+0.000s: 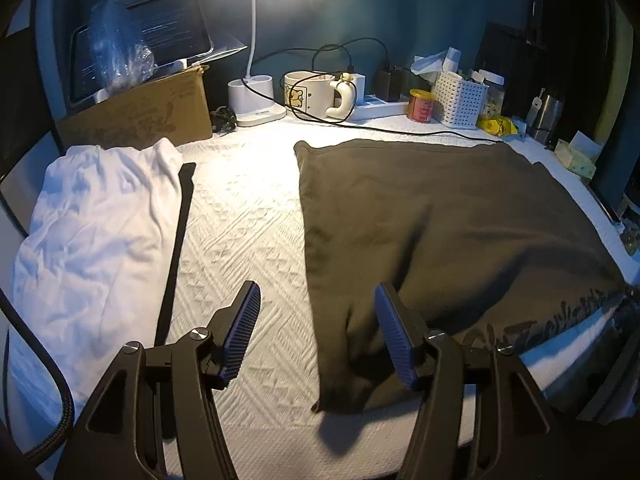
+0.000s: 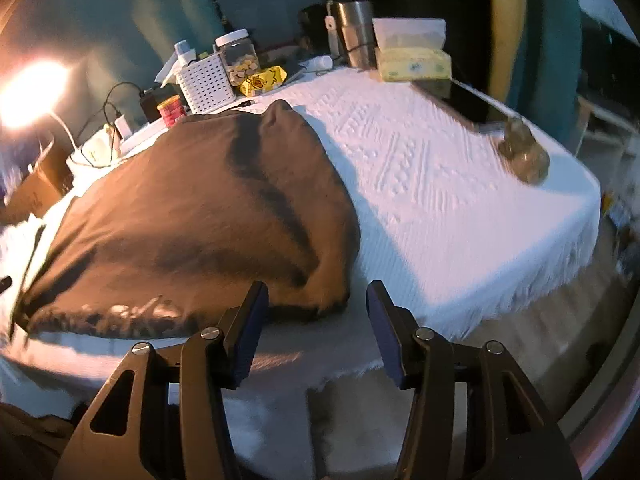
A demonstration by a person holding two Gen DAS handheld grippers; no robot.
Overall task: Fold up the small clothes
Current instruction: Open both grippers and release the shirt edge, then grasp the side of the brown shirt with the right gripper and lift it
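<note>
A dark olive-brown garment (image 1: 432,232) lies spread on the white textured table cover (image 1: 244,216), with pale lettering along its near hem. My left gripper (image 1: 316,320) hovers open over the garment's near left corner; its pads touch nothing. In the right wrist view the same garment (image 2: 192,216) bulges in loose folds. My right gripper (image 2: 316,312) stands open just off its near right corner, and the cloth lies free of the pads.
A white garment (image 1: 92,236) and a black strap (image 1: 176,248) lie at the left. Along the back stand a cardboard box (image 1: 140,112), lamp base (image 1: 256,100), mug (image 1: 312,94), red tin (image 1: 420,105) and white basket (image 1: 460,98). A tissue box (image 2: 412,62) and steel tumbler (image 2: 356,32) sit at the far right.
</note>
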